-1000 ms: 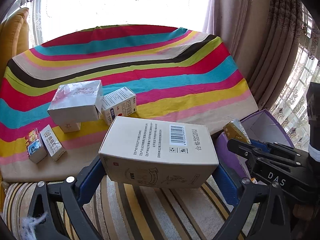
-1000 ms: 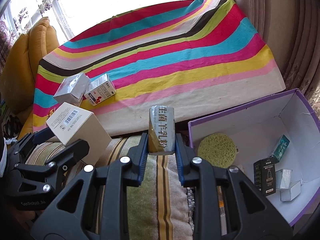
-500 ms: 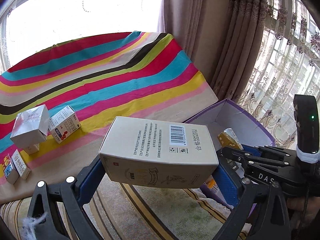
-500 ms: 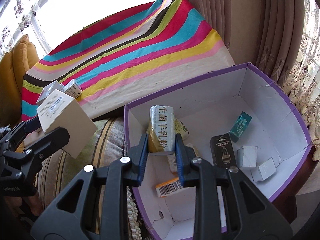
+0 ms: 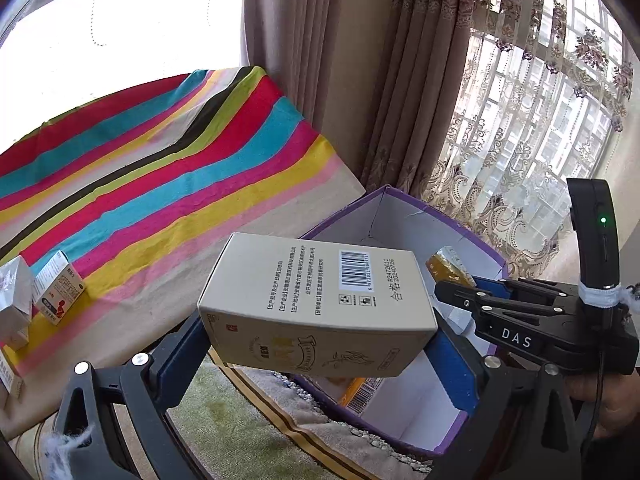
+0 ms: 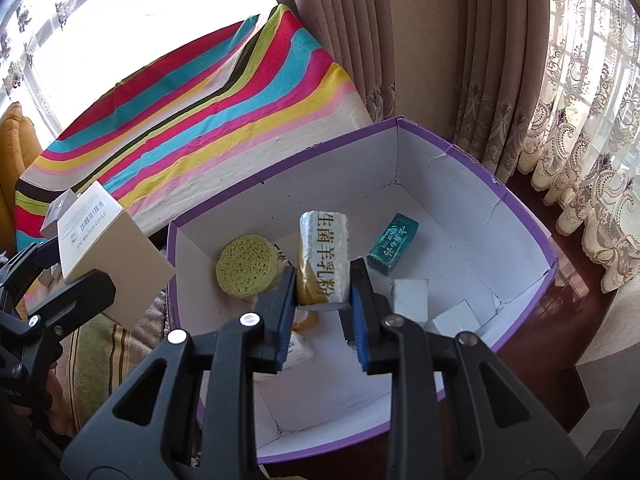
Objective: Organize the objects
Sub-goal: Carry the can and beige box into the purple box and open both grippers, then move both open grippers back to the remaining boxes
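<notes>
Jaws clamped: left gripper (image 5: pixel 316 344) on beige carton (image 5: pixel 316 296), right gripper (image 6: pixel 323 300) on gold packet (image 6: pixel 322 256) over purple box (image 6: pixel 516 196); roughly seven items binned, several boxes (image 5: pixel 58 292) left on cloth.

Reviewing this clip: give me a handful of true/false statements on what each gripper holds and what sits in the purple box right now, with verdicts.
1. The right gripper is clamped on a gold and silver packet above the purple box. True.
2. The left gripper is empty. False: it holds a beige carton with a barcode.
3. A round green sponge lies inside the purple box. True.
4. The teal box lies on the striped cloth. False: it lies inside the purple box, near the far wall.
5. The beige carton is already in the purple box. False: it is held in the air near the box's left side.
</notes>
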A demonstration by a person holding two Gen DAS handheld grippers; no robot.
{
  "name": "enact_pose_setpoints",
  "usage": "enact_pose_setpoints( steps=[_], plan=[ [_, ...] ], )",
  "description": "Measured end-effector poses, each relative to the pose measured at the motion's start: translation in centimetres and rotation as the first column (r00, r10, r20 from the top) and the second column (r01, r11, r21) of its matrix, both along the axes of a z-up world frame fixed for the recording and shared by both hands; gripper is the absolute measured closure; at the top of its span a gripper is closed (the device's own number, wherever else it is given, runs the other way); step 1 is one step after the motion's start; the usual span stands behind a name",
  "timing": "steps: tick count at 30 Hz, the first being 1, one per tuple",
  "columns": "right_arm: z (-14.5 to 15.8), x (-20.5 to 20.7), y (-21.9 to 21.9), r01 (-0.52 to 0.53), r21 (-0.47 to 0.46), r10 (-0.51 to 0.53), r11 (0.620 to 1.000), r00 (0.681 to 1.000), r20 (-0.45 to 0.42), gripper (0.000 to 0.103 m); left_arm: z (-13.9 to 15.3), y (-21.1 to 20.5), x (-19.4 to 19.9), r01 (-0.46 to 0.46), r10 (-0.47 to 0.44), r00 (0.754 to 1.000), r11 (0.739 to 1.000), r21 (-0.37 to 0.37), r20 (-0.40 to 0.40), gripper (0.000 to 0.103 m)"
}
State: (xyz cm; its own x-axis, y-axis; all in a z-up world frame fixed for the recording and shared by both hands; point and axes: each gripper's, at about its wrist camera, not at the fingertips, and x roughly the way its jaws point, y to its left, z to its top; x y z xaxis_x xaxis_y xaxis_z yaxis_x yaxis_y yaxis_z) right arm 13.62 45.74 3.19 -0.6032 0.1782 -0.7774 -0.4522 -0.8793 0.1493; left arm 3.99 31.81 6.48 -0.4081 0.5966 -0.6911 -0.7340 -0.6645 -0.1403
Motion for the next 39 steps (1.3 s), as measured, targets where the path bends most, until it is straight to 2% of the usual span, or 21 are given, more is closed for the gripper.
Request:
enact_pose_setpoints(
  steps=[4, 5, 8, 9, 29, 32, 36, 39],
  plan=[
    [0.2, 0.5, 0.7, 0.026, 0.005, -0.026, 1.0, 1.0, 0.003, 0.073, 0.1, 0.9, 0.2, 0.028, -0.028, 1.0, 1.0, -0.002, -0.001, 0.002],
    [0.2, 0.5, 0.9, 0.031, 0.003, -0.031, 1.0, 1.0, 0.005, 0.07, 0.0, 1.0, 0.1, 0.028, -0.028, 1.0, 1.0, -0.002, 0.001, 0.002],
    [0.1, 0.6, 1.0, 0.034, -0.001, -0.034, 0.999, 0.999, 0.007, 0.053, -0.1, 0.8, 0.0, 0.016, -0.016, 1.0, 1.0, -0.004, 0.008, 0.001],
    [0.1, 0.6, 0.9, 0.03, -0.003, -0.03, 1.0, 1.0, 0.004, 0.051, -0.1, 0.7, -0.1, 0.01, -0.01, 1.0, 1.0, -0.001, 0.013, 0.001],
    [0.9, -1.1, -3.1, -0.083, 0.012, 0.083, 0.996, 0.997, 0.001, 0.051, -0.2, -5.6, -2.7, -0.162, 0.16, 0.986, 0.985, 0.055, 0.043, 0.002],
    [1.0, -1.4, -3.9, -0.1, 0.001, 0.1, 0.995, 0.995, 0.002, 0.05, -0.2, -7.5, -3.3, -0.203, 0.199, 0.978, 0.976, 0.08, 0.055, 0.002],
    [1.3, -1.8, -5.3, -0.123, -0.001, 0.123, 0.992, 0.992, -0.001, 0.041, -0.5, -10.5, -4.3, -0.278, 0.27, 0.959, 0.955, 0.105, 0.081, 0.001],
    [1.4, -2.3, -6.3, -0.142, 0.002, 0.142, 0.99, 0.99, 0.002, 0.039, -0.8, -12.8, -5.0, -0.328, 0.318, 0.943, 0.937, 0.117, 0.102, 0.001]
  ],
)
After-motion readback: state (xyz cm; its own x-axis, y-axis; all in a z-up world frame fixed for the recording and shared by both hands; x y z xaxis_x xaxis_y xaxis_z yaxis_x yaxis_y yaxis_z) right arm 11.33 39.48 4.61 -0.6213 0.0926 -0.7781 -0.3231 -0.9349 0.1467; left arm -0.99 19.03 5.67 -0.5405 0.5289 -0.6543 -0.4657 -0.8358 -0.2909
